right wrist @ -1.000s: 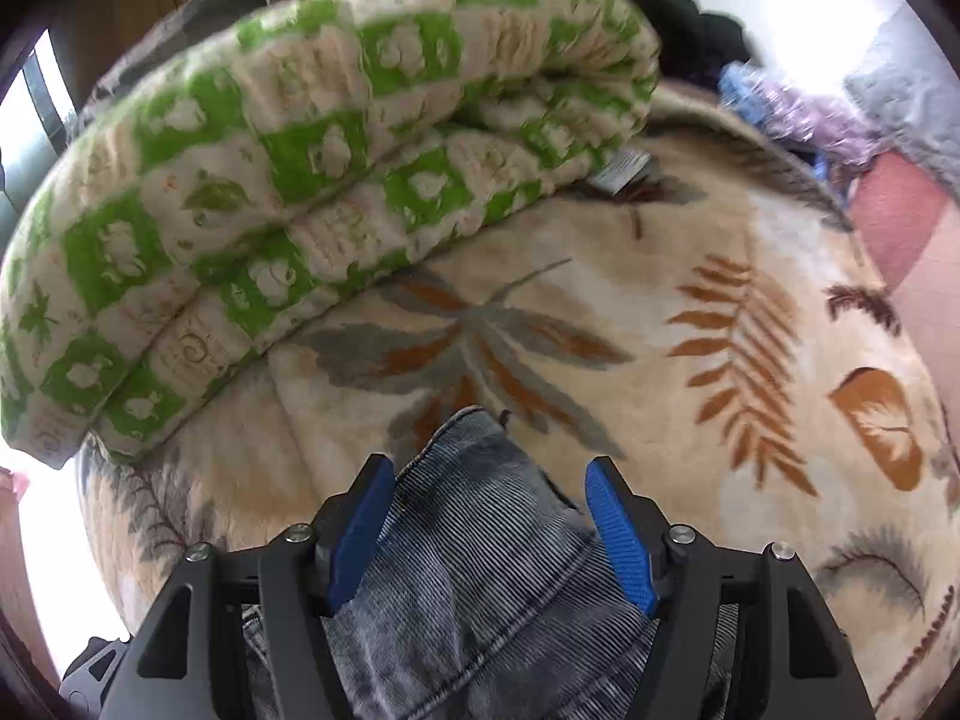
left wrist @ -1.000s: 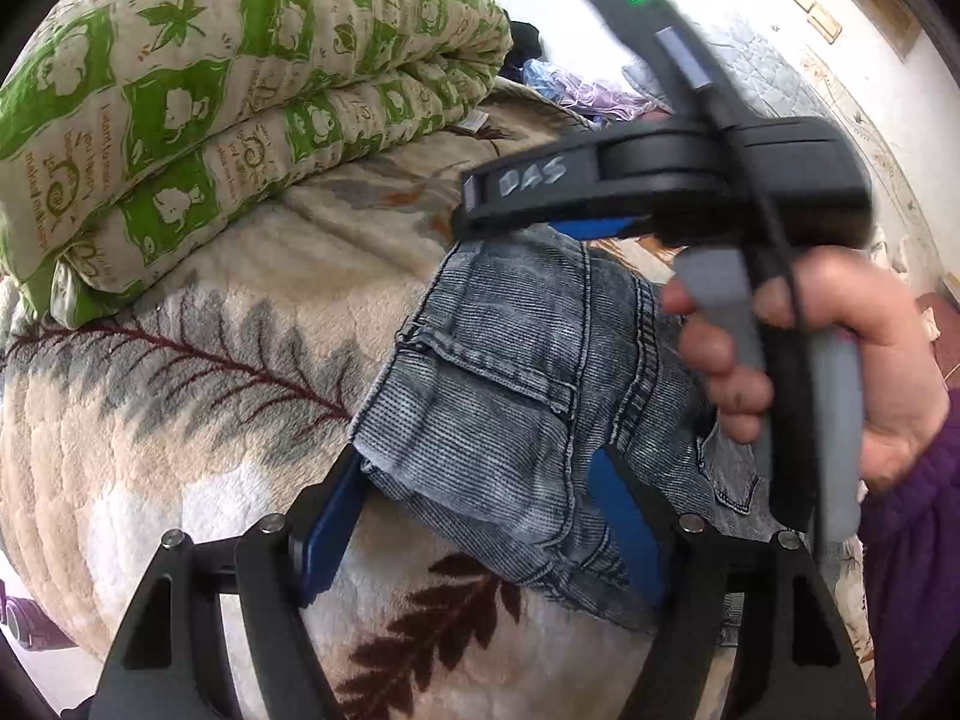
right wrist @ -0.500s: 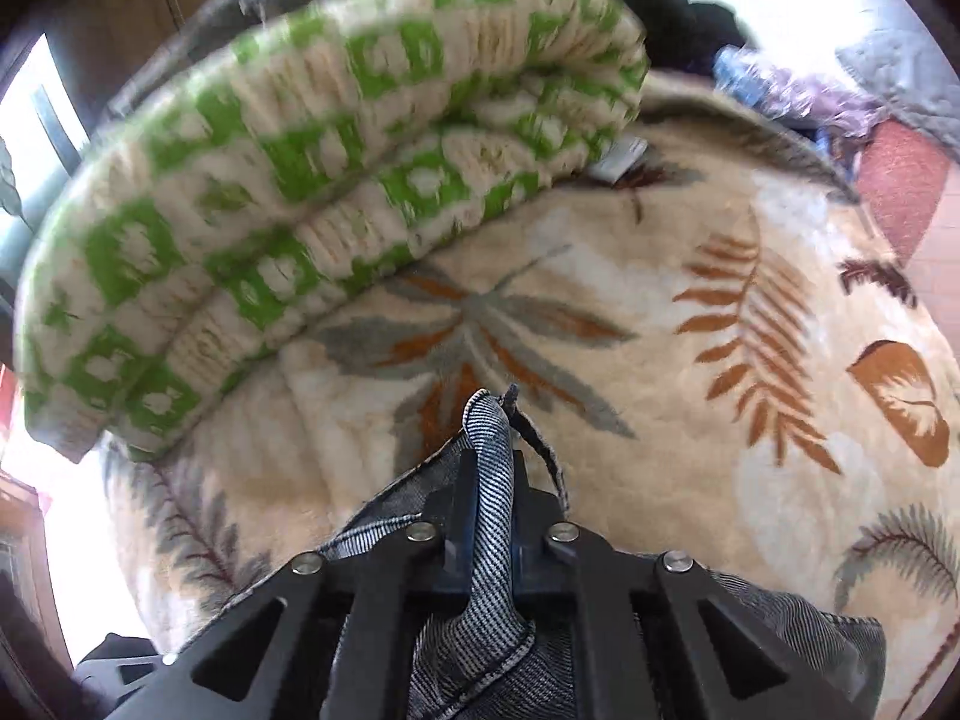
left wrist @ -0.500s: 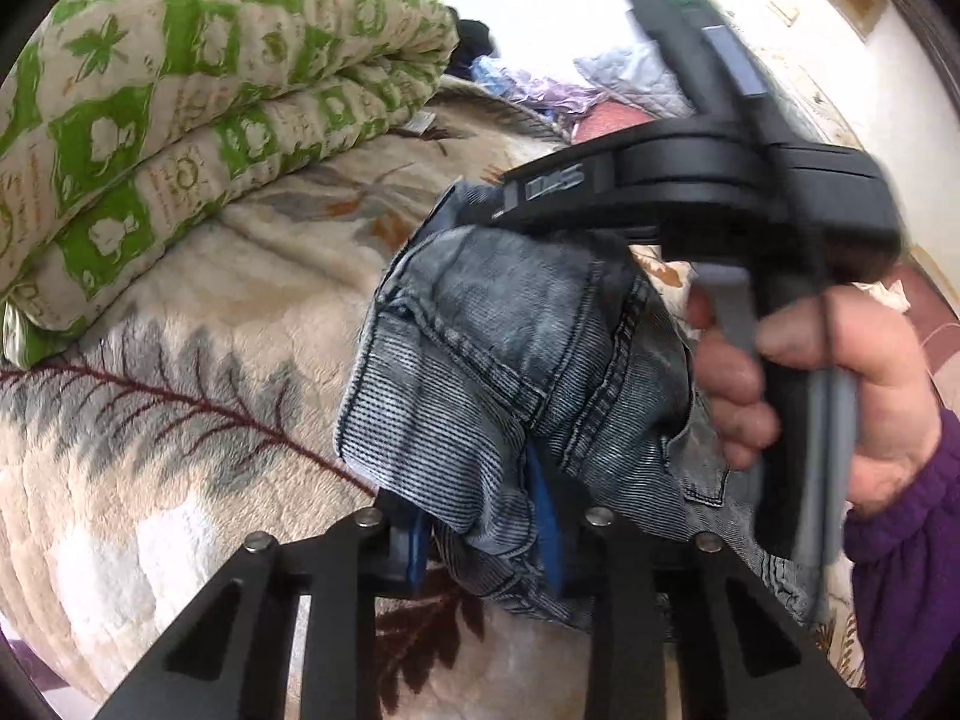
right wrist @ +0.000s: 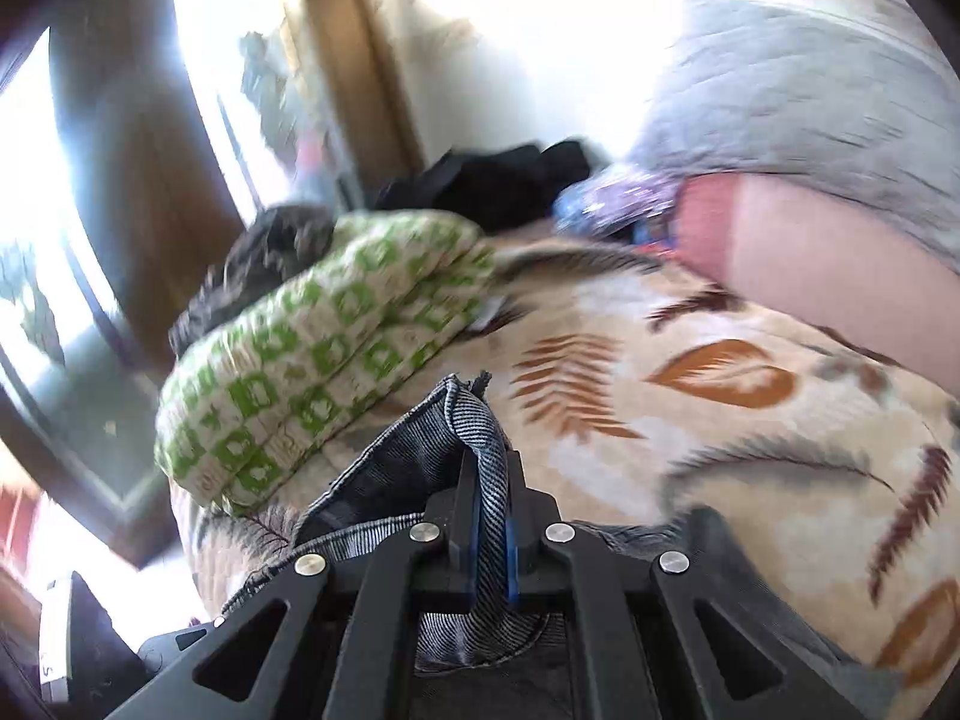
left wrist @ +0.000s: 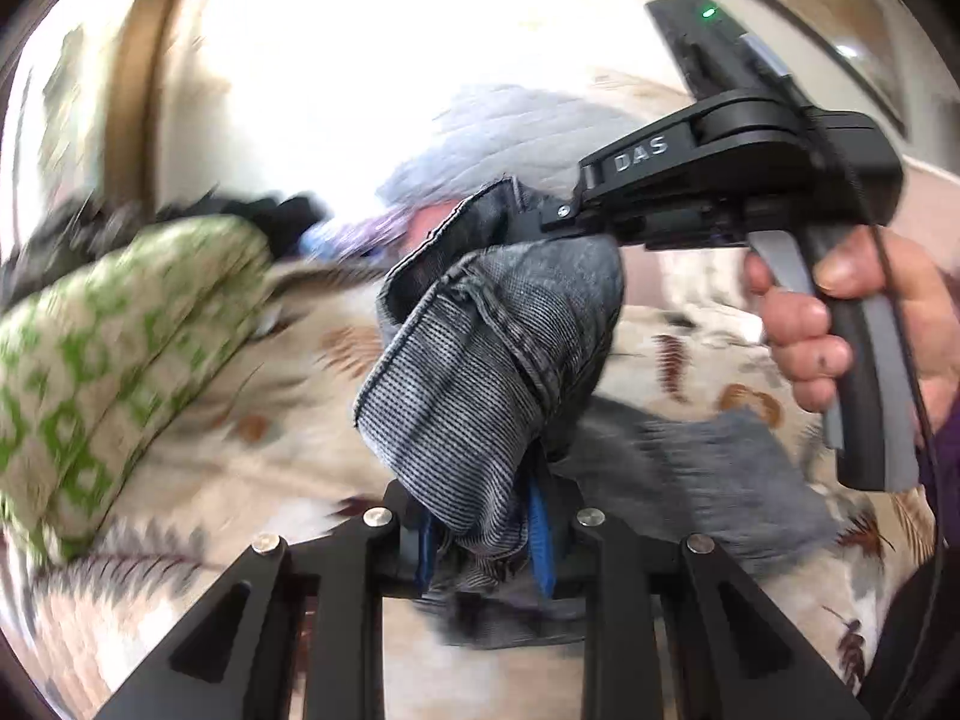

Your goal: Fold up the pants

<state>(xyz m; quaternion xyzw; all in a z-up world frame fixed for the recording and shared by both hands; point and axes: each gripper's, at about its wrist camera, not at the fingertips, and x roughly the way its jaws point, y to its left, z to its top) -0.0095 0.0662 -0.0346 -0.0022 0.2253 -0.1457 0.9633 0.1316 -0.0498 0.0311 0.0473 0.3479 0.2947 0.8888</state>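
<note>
Denim is hanging limp between your two tools: the pants (left wrist: 480, 360) are soft, fairly weighty, ribbed grey-blue cloth, and they are sagging and bunching wherever they are not pinched. In the left wrist view they are filling the centre and trailing towards 4 o'clock, where a blurred grey length is lying on the bed (left wrist: 252, 438).

Left hand-held gripper (left wrist: 480, 546): its jaws are closing on a thick wad of several layers, so the blue pads (left wrist: 540, 534) are standing a little apart with cloth pressed between them. Right hand-held gripper (right wrist: 492, 531): clenched tight on a single hem edge, with the fabric standing up in a thin ridge towards 12 o'clock in its own view. In the left view your hand (left wrist: 840, 324) is squeezing its trigger at 3 o'clock.

Handling judgement: the cloth is not fragile and not slippery. The ribbed weave should be gripping the pads well. The thin right-hand pinch looks the likelier to slip under the garment's weight. Seams, hems and the waistband are the stiffest lines, so those are the places you should be taking hold.

Count:
- pants, one
- hand-held grippers, two, both gripping the pants
- green-and-white folded quilt (right wrist: 318, 360), one, at 10 o'clock in the right view
- grey pillow (right wrist: 798, 96), one, at 1 o'clock
- dark clothes by the wall, number unclear through blur
</note>
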